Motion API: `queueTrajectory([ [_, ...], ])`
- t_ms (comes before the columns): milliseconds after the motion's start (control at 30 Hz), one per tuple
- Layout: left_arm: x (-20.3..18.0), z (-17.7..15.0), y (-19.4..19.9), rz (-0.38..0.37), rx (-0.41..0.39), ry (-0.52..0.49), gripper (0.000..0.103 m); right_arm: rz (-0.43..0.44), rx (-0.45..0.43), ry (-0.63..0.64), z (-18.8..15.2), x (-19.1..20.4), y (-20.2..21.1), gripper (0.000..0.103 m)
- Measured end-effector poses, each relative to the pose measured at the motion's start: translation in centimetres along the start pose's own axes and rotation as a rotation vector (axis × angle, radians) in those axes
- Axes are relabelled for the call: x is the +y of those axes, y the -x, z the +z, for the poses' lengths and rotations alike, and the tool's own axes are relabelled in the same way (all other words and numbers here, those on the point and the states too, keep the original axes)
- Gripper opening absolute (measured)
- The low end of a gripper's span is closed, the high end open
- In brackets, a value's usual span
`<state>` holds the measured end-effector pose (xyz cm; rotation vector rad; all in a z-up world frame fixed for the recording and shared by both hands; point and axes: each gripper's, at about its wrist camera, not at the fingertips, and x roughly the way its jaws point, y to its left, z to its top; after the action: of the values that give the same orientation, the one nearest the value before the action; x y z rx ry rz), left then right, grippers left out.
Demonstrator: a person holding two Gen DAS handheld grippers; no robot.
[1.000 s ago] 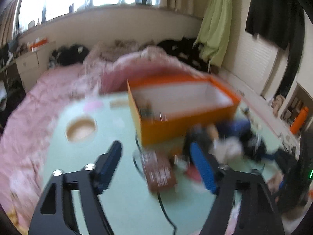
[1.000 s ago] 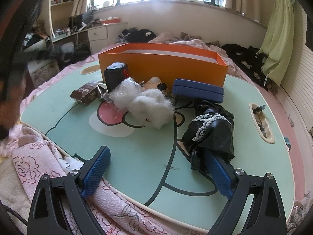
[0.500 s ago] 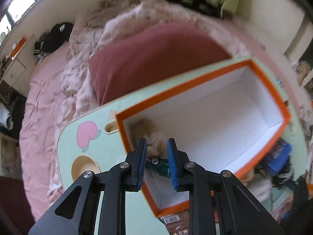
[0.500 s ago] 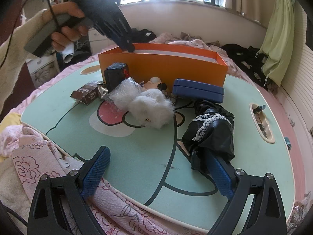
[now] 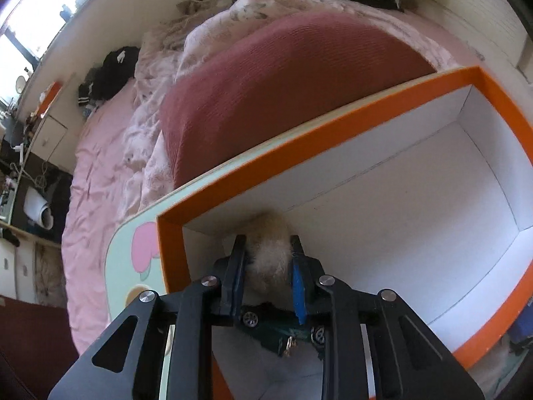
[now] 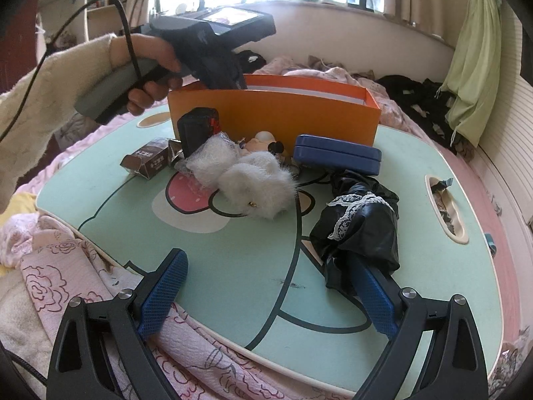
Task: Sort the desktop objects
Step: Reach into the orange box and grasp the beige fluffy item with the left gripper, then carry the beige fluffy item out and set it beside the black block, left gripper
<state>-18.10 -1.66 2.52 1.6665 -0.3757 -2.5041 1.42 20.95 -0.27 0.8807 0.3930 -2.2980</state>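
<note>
orange cardboard makes the walls of the box that stands at the far side of the mint-green tabletop, and its inside is white. the left gripper reaches down into the left end of this box, with its jaws closed on a cream fluffy ball that sits between the blue pads. just under the fingers a dark green toy car lies on the box floor. in the right wrist view a hand in a cream sleeve holds this gripper over the box's left end. the right gripper hovers over the near edge of the tabletop, its jaws wide apart and with nothing between them. in front of the box lie a white fluffy piece, a small brown carton, a black block with a red mark, a blue flat case and a black cloth with white lace. the black cloth lies just beyond the right finger of the right gripper. a pink flowered blanket lies at the near left edge of the tabletop.
</note>
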Motion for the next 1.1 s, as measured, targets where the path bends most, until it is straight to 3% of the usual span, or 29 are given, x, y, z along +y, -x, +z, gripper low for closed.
queueTrajectory([
  [167,0.7,0.0,1.2,-0.104,-0.046,0.022,0.024,0.001,0.000,0.000,0.0,0.0,0.0,0.096],
  [333,1.9,-1.1,7.2,-0.245,-0.201,0.061,0.024,0.001,0.000,0.000,0.0,-0.1,0.0,0.096],
  [433,2.1,-2.8,11.2,-0.389,-0.262,0.071,0.024,0.002,0.000,0.000,0.1,0.1,0.0,0.096],
  [533,1.6,-4.5,13.0,-0.497,-0.272,0.067,0.025,0.002,0.000,-0.001,0.1,0.0,-0.1,0.096],
  [633,0.6,-5.7,13.3,-0.537,-0.272,0.049,0.025,0.002,0.000,0.000,0.0,0.0,-0.1,0.096],
  [733,-1.0,-6.3,12.7,-0.611,-0.251,0.023,0.034,0.002,-0.001,-0.001,0.0,0.0,-0.1,0.096],
  [900,-1.7,-7.8,13.1,-0.566,-0.312,0.036,0.063,0.002,-0.001,0.000,0.0,0.0,-0.1,0.096],
  [1100,0.3,-12.0,13.9,-0.502,-0.388,0.082,0.068,0.002,-0.001,-0.001,0.0,0.0,-0.1,0.096],
])
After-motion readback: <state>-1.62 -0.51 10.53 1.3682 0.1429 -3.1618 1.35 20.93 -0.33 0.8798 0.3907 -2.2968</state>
